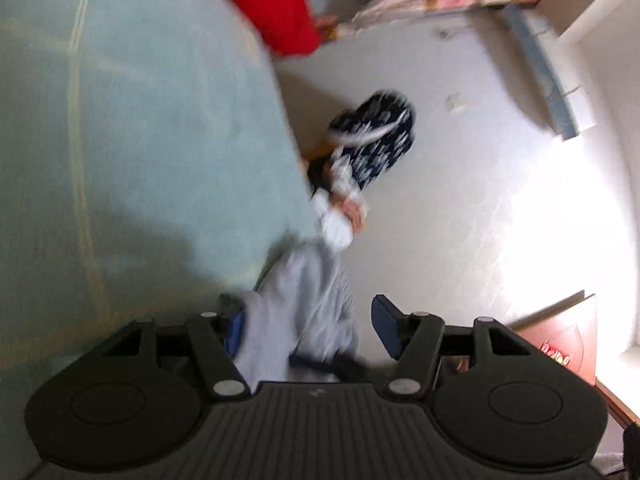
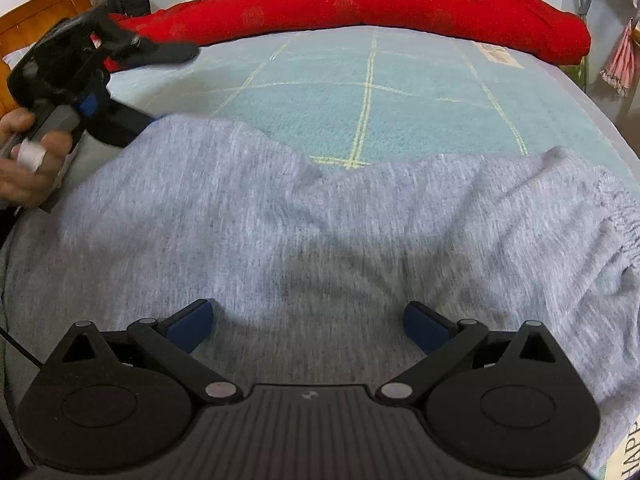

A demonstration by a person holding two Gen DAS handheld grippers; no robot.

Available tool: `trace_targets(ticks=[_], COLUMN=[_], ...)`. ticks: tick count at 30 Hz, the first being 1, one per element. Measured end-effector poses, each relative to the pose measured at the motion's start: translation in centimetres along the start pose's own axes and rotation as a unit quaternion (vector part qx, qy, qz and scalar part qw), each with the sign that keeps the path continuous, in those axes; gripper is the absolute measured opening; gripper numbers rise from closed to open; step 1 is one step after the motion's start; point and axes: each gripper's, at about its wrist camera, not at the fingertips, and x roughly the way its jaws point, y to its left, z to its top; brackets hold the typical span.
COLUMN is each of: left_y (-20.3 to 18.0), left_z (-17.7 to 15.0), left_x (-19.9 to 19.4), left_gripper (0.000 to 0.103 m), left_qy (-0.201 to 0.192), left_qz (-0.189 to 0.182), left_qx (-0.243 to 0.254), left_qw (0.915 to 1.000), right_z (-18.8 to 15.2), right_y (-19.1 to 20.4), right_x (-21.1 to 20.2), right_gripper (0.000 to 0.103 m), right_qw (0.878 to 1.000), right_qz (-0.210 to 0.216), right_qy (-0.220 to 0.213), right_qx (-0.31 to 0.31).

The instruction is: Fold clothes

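Left wrist view motion-smeared, glare on the floor (image 1: 540,220); right wrist view sharper; fisheye-bent edges throughout

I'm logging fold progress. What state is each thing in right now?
grey garment: spread on the bed, wrinkled, not folded.
left gripper: open, grey cloth between its fingers.
right gripper: wide open above the garment, holding nothing.
red quilt: bunched along the bed's far edge.

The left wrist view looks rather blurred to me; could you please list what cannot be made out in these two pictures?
- Left wrist view: whether the left tool pinches the grey garment; motion blur, and cloth covers one finger.
- Left wrist view: the dark patterned thing on the floor; blurred.
- Right wrist view: the grey garment's full outline; cut off by the frame and the right tool.
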Motion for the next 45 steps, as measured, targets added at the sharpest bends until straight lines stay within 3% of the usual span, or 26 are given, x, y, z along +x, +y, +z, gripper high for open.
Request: trace_targets(ticks=[2, 5, 7, 11, 13, 16, 17, 21, 23, 27, 28, 29, 30, 31, 33, 36, 39, 41, 45], left_y=[-1.0, -2.3, -3.2, -3.3, -3.5, -4.1, -3.9, -0.2, 1.6, 1.8, 1.4, 0.9, 0.5, 0.1, -1.2, -2.8, -1.9, -2.1, -6.2], left_z=[0.2, 0.5, 0.0, -2.1, -3.5, -4.0, -3.6, -0.4, 0.7, 0.3, -0.1, -0.6, -1.1, -1.6, -2.7, -3.4, -2.8, -2.7, -3.3], left_x=[-1.5, -3.2, -3.2, -1.9, -1.1, -0.5, -0.5, 1.1, 2.2, 4.1, 4.1, 4.1, 3.8, 3.1, 1.4, -0.6, -1.4, -2.5, -2.5], left_gripper=[0.061, 0.061, 0.062, 0.061, 0.061, 0.061, 0.061, 0.062, 0.061, 0.059, 0.054, 0.035, 0.025, 0.013, 0.008, 0.006, 0.006, 0.004, 0.016], left_qy=[-0.044, -0.063, -0.053, 0.013, 0.039, 0.033, 0.031, 0.075, 0.096, 0.122, 0.130, 0.138, 0.143, 0.135, 0.099, 0.026, -0.018, -0.038, -0.034], left_qz=[0.000, 0.023, 0.040, 0.090, 0.114, 0.154, 0.156, 0.129, 0.096, 0.069, 0.071, 0.074, 0.079, 0.092, 0.115, 0.174, 0.273, 0.278, 0.224], left_qx=[0.027, 0.055, 0.083, 0.119, 0.153, 0.205, 0.207, 0.145, 0.119, 0.151, 0.163, 0.175, 0.172, 0.173, 0.193, 0.194, 0.153, 0.136, 0.186], left_qw=[0.9987, 0.9962, 0.9943, 0.9886, 0.9809, 0.9661, 0.9653, 0.9781, 0.9835, 0.9786, 0.9755, 0.9722, 0.9713, 0.9712, 0.9693, 0.9650, 0.9495, 0.9502, 0.9562], right_z=[-0.2, 0.0, 0.2, 0.1, 0.0, 0.2, 0.2, 0.4, 0.5, 0.6, 0.6, 0.6, 0.6, 0.6, 0.6, 0.5, 0.3, 0.4, 1.6], right_y=[-0.1, 0.1, 0.1, 0.0, 0.1, 0.0, 0.0, -0.1, 0.0, 0.1, 0.1, 0.2, 0.2, 0.2, 0.1, 0.2, 0.3, 0.4, 0.2], right_x=[-0.1, -0.1, 0.2, 0.1, -0.1, 0.2, 0.2, 0.2, 0.4, 0.7, 0.7, 0.6, 0.5, 0.4, 0.5, 0.4, 0.3, 0.0, -2.3], right_gripper=[0.103, 0.103, 0.103, 0.103, 0.103, 0.103, 0.103, 0.103, 0.103, 0.103, 0.103, 0.103, 0.103, 0.103, 0.103, 0.103, 0.103, 0.103, 0.103], right_qw=[1.000, 1.000, 1.000, 1.000, 1.000, 1.000, 1.000, 1.000, 1.000, 1.000, 1.000, 1.000, 1.000, 1.000, 1.000, 1.000, 1.000, 1.000, 0.999], right_qz=[0.002, 0.002, 0.003, 0.006, 0.006, 0.006, 0.006, 0.006, 0.006, 0.005, 0.004, 0.004, 0.005, 0.006, 0.008, 0.008, 0.007, 0.007, 0.021], right_qy=[-0.004, -0.006, -0.005, -0.007, -0.008, -0.009, -0.008, -0.007, -0.009, -0.014, -0.013, -0.013, -0.012, -0.012, -0.013, -0.015, -0.015, -0.010, -0.030], right_qx=[0.000, -0.001, -0.002, -0.003, -0.002, -0.003, -0.003, -0.003, -0.003, 0.000, 0.000, 0.000, -0.001, -0.001, 0.000, 0.001, 0.001, 0.001, 0.005])
